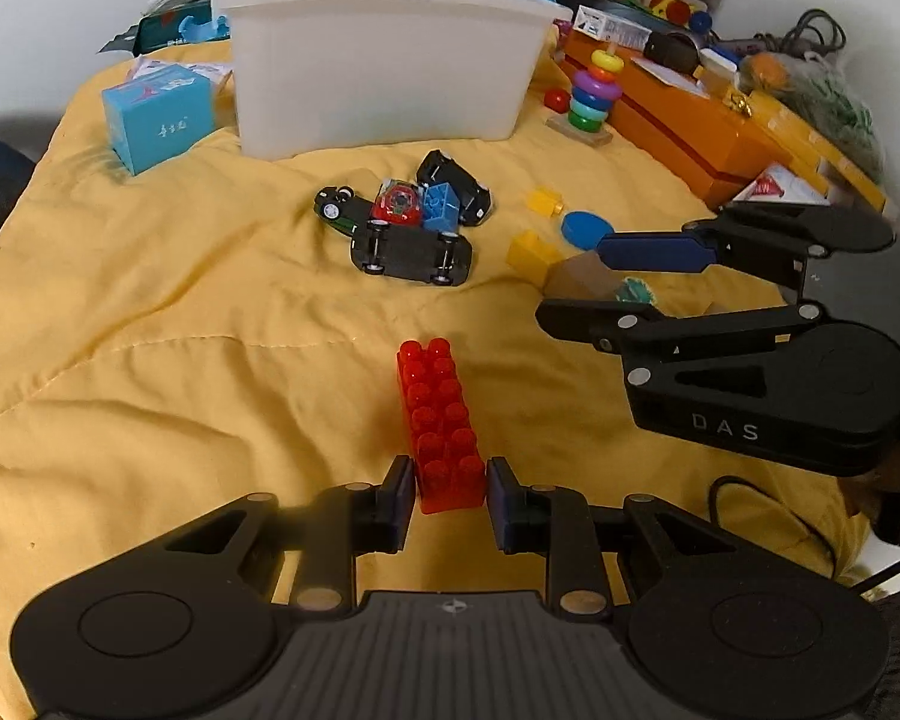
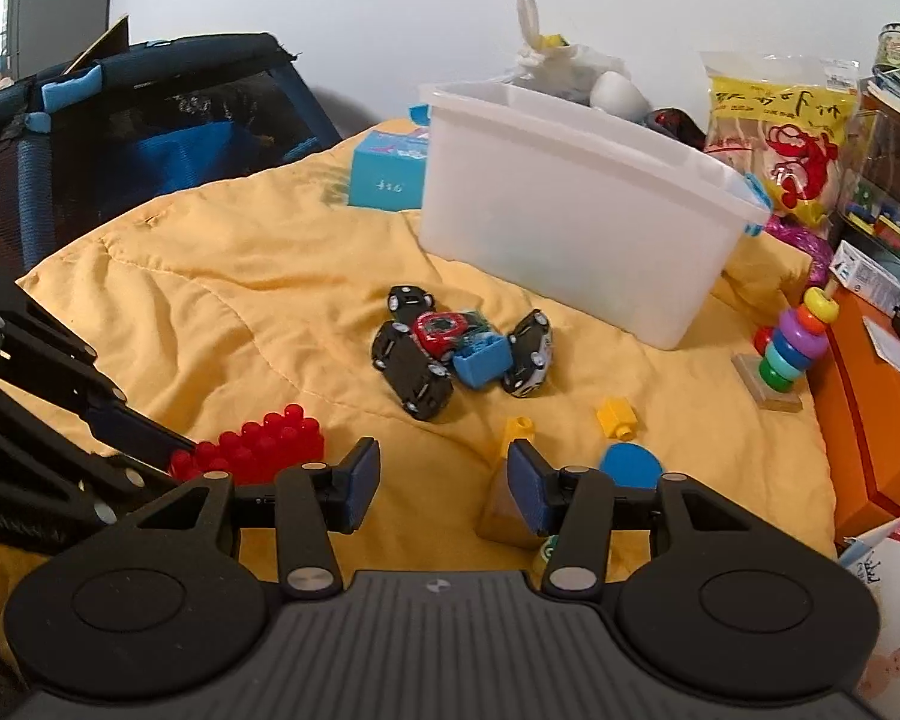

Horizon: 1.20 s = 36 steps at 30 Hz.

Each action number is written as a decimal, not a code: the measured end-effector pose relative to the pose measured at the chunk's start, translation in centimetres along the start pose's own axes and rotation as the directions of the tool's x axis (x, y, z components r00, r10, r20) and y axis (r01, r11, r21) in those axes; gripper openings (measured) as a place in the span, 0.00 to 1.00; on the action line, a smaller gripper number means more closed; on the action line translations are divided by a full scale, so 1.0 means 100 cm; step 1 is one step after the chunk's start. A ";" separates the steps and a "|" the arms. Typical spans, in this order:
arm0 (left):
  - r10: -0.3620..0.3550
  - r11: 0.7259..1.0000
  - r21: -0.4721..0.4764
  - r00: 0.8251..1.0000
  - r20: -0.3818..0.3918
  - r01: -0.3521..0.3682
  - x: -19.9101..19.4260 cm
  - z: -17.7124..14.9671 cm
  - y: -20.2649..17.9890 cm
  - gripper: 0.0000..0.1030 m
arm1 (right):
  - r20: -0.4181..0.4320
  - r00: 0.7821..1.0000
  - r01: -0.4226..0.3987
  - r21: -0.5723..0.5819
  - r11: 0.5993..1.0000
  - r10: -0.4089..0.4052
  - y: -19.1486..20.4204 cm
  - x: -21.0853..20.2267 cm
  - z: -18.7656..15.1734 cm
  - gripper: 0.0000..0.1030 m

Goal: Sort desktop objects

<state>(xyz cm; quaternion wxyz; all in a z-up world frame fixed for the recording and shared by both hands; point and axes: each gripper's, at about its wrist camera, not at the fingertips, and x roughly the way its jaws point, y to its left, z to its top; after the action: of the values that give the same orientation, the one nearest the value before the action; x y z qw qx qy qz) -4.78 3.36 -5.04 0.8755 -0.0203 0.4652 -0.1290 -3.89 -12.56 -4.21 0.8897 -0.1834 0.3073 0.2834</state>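
Observation:
My left gripper [image 1: 449,489] is shut on the near end of a long red studded brick [image 1: 441,414], which lies on the yellow quilt [image 1: 150,312]; the brick also shows in the right wrist view [image 2: 252,447]. My right gripper [image 2: 444,480] is open and empty, low over the quilt, with a tan wooden block [image 2: 501,510] beside its right finger. In the left wrist view the right gripper [image 1: 576,285] hovers over that tan block [image 1: 576,279]. A white plastic bin [image 1: 384,60] stands at the back, also in the right wrist view [image 2: 576,222].
A pile of black toy cars, a red toy and a blue brick [image 1: 408,222] lies mid-quilt. Yellow bricks [image 1: 531,252], a blue disc [image 1: 585,228], a ring stacker [image 1: 594,96], a blue box [image 1: 156,117] and orange boxes [image 1: 690,120] surround it.

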 end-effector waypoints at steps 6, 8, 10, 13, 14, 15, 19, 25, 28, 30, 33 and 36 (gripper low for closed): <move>0.052 0.993 0.110 0.999 0.004 -0.052 0.011 -0.009 -0.009 0.28 | -0.012 1.000 -0.016 -0.016 1.000 0.016 0.006 0.003 -0.001 0.50; 0.066 0.988 0.143 0.998 0.012 -0.067 0.011 -0.010 -0.013 0.28 | -0.019 1.000 -0.019 -0.018 1.000 0.018 0.008 0.004 -0.002 0.51; 0.065 0.987 0.148 0.998 0.015 -0.067 0.011 -0.010 -0.013 0.28 | -0.028 0.999 -0.023 -0.016 1.000 0.022 0.009 0.005 -0.003 0.51; 0.057 0.989 0.139 0.998 0.014 -0.059 0.011 -0.009 -0.011 0.28 | -0.028 0.999 -0.022 -0.018 1.000 0.022 0.012 0.005 -0.003 0.51; 0.057 0.988 0.141 0.998 0.015 -0.059 0.011 -0.009 -0.011 0.28 | -0.029 0.999 -0.021 -0.016 1.000 0.021 0.012 0.005 -0.003 0.51; 0.057 0.988 0.143 0.998 0.015 -0.059 0.012 -0.010 -0.012 0.28 | -0.029 0.999 -0.021 -0.015 1.000 0.021 0.012 0.005 -0.003 0.51; 0.058 0.988 0.146 0.998 0.021 -0.060 0.013 -0.010 -0.012 0.28 | -0.028 0.999 -0.021 -0.013 1.000 0.021 0.012 0.005 -0.003 0.51; 0.060 0.987 0.146 0.998 0.025 -0.063 0.014 -0.009 -0.013 0.29 | -0.034 0.999 -0.020 -0.008 1.000 0.020 0.012 0.006 -0.004 0.51; 0.062 0.987 0.146 0.998 0.027 -0.065 0.015 -0.009 -0.013 0.29 | -0.032 0.999 -0.021 -0.006 1.000 0.021 0.012 0.006 -0.004 0.51; 0.060 0.987 0.145 0.998 0.026 -0.063 0.015 -0.009 -0.013 0.29 | -0.032 0.999 -0.021 -0.005 1.000 0.021 0.012 0.006 -0.004 0.51; 0.060 0.988 0.140 0.998 0.027 -0.064 0.016 -0.008 -0.013 0.31 | -0.032 0.999 -0.022 -0.005 1.000 0.022 0.012 0.006 -0.004 0.51; 0.063 0.988 0.138 0.998 0.029 -0.067 0.017 -0.007 -0.014 0.34 | -0.030 0.999 -0.022 -0.004 1.000 0.022 0.011 0.006 -0.004 0.51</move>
<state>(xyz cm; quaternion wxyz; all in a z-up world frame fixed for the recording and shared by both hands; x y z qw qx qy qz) -4.75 1.70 -6.60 0.8841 0.0542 0.4450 -0.1321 -4.34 -11.62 -5.06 0.8813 -0.1864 0.3221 0.2911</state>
